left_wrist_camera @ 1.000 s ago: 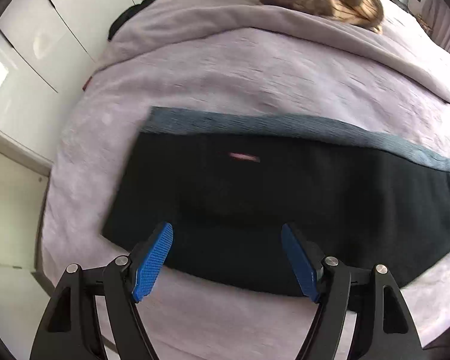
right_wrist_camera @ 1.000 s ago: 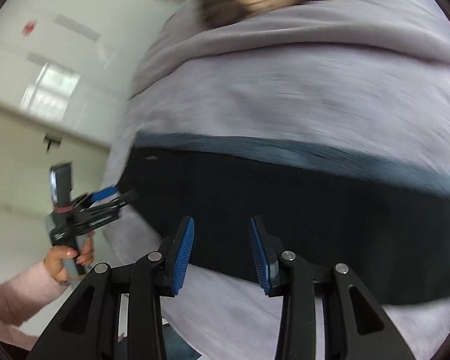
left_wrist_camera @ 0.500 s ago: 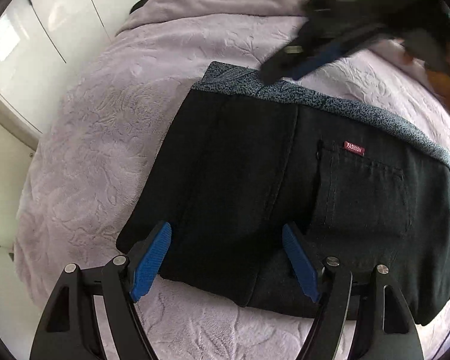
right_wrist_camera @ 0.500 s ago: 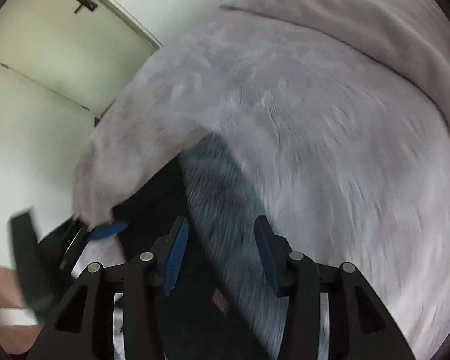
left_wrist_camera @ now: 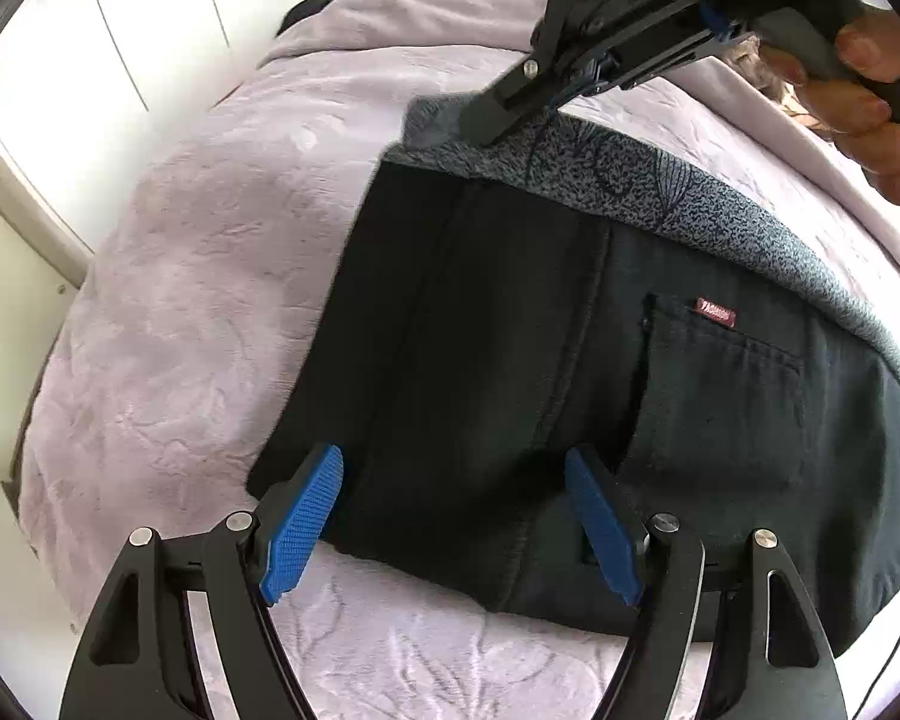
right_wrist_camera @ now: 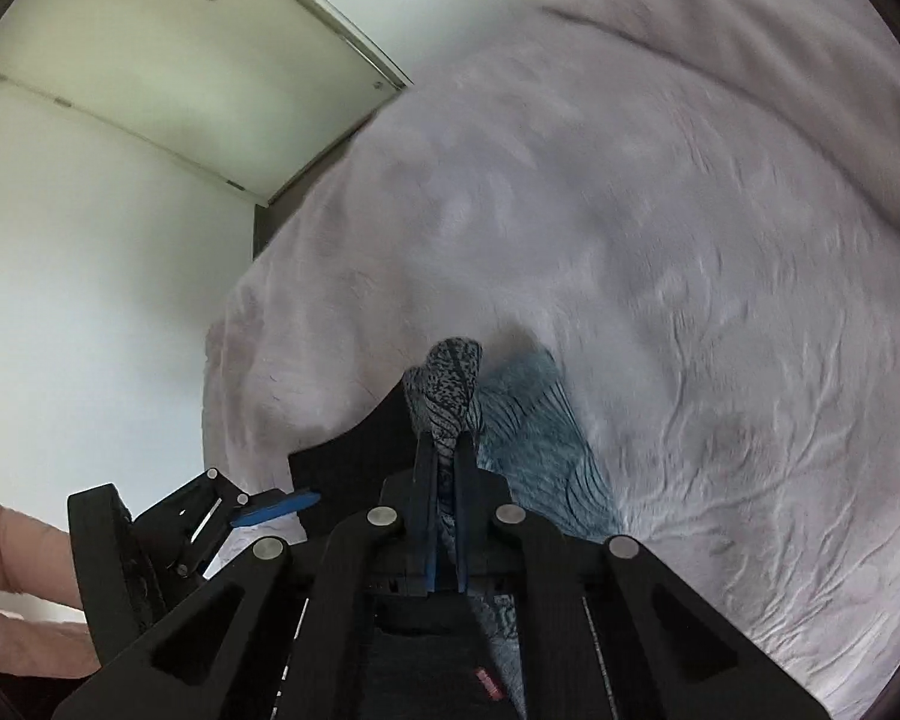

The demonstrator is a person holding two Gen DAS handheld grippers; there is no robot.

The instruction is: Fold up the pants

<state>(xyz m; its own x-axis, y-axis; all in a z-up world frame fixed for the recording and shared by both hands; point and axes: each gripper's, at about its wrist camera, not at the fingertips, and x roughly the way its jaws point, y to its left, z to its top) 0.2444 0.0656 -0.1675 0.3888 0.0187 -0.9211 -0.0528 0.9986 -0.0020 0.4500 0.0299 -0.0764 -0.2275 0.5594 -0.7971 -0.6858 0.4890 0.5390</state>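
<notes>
The left tool (left_wrist_camera: 453,525) points steeply down at lower centre, jaws spread wide, nothing between them. The right tool (right_wrist_camera: 445,450), upper right in the left wrist view, is clamped tight on fabric, fingers wrapped round its handle.

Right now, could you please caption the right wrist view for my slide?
Right gripper shut on the pants' speckled grey waistband, above a pale lilac bedspread.

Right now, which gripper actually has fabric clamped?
The right gripper: shut on the speckled grey waistband of the pants. The left gripper hangs open above them.
</notes>
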